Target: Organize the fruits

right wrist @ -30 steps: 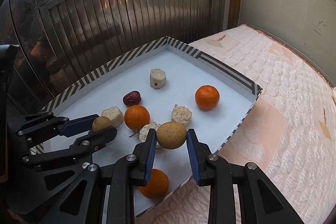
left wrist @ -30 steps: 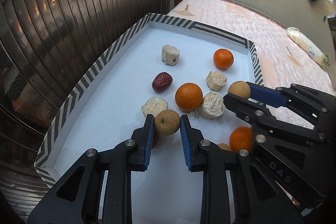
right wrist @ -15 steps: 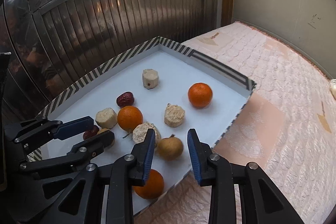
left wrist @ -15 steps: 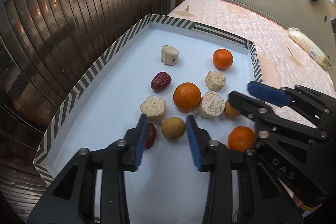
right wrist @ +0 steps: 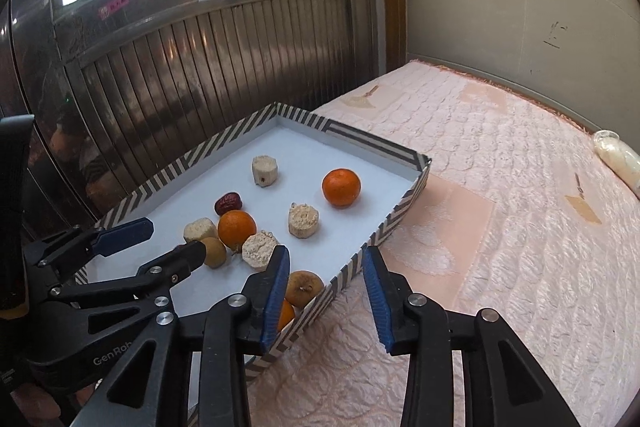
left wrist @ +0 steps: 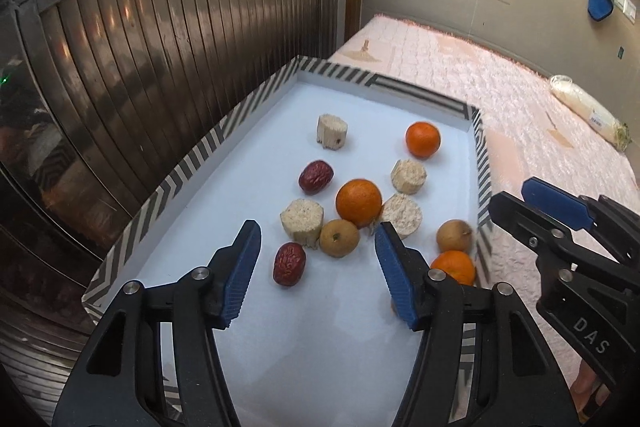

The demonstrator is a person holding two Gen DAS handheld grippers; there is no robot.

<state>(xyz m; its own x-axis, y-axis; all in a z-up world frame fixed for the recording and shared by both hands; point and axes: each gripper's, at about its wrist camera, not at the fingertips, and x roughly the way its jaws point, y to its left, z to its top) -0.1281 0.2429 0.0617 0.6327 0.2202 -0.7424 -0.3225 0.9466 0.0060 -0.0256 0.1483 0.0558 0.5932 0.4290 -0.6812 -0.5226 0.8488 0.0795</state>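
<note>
A white tray with a striped rim point(left wrist: 188, 163) point(right wrist: 384, 143) holds the fruit. In it lie three oranges point(left wrist: 359, 202) point(left wrist: 423, 139) point(left wrist: 453, 267), two red dates point(left wrist: 315, 177) point(left wrist: 289, 263), several pale cut chunks point(left wrist: 302, 219), and two brown longans point(left wrist: 339, 238) point(left wrist: 454, 235). My left gripper point(left wrist: 316, 267) is open and empty, just above and behind one longan. My right gripper point(right wrist: 326, 291) is open and empty over the tray's right rim, with the other longan point(right wrist: 303, 287) beside its left finger.
A ribbed metal door point(left wrist: 140, 67) stands left of the tray. A pink quilted mattress point(right wrist: 500, 207) lies under and right of the tray. A white bag point(left wrist: 584, 109) lies at the far right.
Both grippers opened and let their longans drop into the tray, then drew back and up. The right gripper shifted right, past the tray's rim.
</note>
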